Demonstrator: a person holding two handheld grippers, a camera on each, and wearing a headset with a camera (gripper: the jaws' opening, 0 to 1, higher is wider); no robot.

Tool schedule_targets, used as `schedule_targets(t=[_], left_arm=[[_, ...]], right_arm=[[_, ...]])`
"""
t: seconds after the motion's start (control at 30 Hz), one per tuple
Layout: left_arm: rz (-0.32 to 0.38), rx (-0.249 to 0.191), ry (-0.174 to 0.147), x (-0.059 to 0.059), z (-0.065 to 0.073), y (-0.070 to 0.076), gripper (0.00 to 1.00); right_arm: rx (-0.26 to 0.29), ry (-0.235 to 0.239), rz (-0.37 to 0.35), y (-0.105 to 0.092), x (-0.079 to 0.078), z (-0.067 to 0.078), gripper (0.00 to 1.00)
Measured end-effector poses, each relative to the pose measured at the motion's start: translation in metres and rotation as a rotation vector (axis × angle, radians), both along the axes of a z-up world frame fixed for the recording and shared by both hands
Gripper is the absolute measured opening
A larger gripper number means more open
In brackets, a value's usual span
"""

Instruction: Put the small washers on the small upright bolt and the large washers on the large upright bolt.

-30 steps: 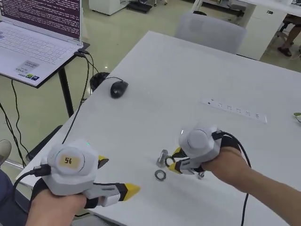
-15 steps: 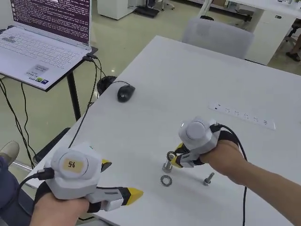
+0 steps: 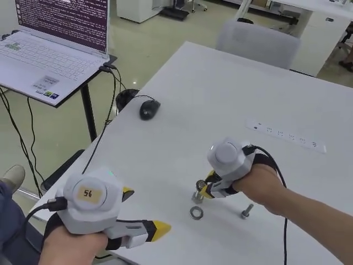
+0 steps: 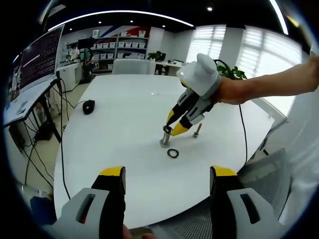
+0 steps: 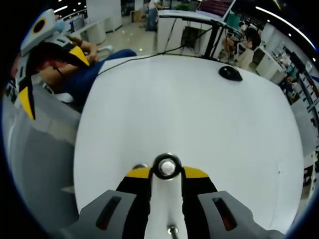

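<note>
One washer [image 5: 167,166] sat pinched in the right gripper's [image 3: 203,190] jaws over the large bolt [image 4: 164,140], apparently for dropping on; the left gripper's [image 4: 167,172] jaws gaped empty.

**Yellow on grey and white**

Left tongs [image 4: 167,174] and right tongs [image 3: 205,189]: pale grey, tipped yellow. Surface [image 3: 220,94] white, held washer [image 5: 167,166] and loose washer [image 3: 196,212] silver-grey, mouse [image 3: 149,109] black. Laptop screen [image 3: 66,19] dark purple with pale text lines

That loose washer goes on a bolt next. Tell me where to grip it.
I'd pinch the washer across its outer rim, coming down from above: it lies flat on the table, so only the rim offers opposing edges.
</note>
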State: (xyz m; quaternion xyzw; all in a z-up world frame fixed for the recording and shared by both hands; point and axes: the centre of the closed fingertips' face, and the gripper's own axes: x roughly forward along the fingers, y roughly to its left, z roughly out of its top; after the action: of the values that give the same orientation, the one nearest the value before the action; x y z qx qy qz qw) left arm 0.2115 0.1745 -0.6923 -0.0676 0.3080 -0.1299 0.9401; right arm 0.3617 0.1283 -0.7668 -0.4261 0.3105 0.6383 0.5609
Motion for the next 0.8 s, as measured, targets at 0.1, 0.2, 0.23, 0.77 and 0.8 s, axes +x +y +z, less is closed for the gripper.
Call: schedule_targets(t=[0.1,0.2,0.23,0.77,0.8], left_arm=[[0.006,-0.001,0.003,-0.002,-0.001,0.002,0.68],[0.010,-0.001,0.007,-0.004,-0.003,0.003,0.68],[0.012,-0.002,0.008,-0.004,-0.003,0.004,0.68],[0.019,0.002,0.007,-0.006,-0.002,0.006,0.68],[0.024,0.000,0.005,-0.006,-0.002,0.007,0.68]], right_arm=[[-0.016,0.009,-0.014,-0.001,0.001,-0.005,0.23],[-0.028,0.015,-0.023,-0.001,0.001,-0.011,0.23],[-0.031,0.015,-0.028,-0.001,0.002,-0.012,0.23],[-0.061,0.051,-0.085,-0.007,0.002,-0.048,0.23],[-0.056,0.054,-0.093,-0.008,0.002,-0.048,0.23]])
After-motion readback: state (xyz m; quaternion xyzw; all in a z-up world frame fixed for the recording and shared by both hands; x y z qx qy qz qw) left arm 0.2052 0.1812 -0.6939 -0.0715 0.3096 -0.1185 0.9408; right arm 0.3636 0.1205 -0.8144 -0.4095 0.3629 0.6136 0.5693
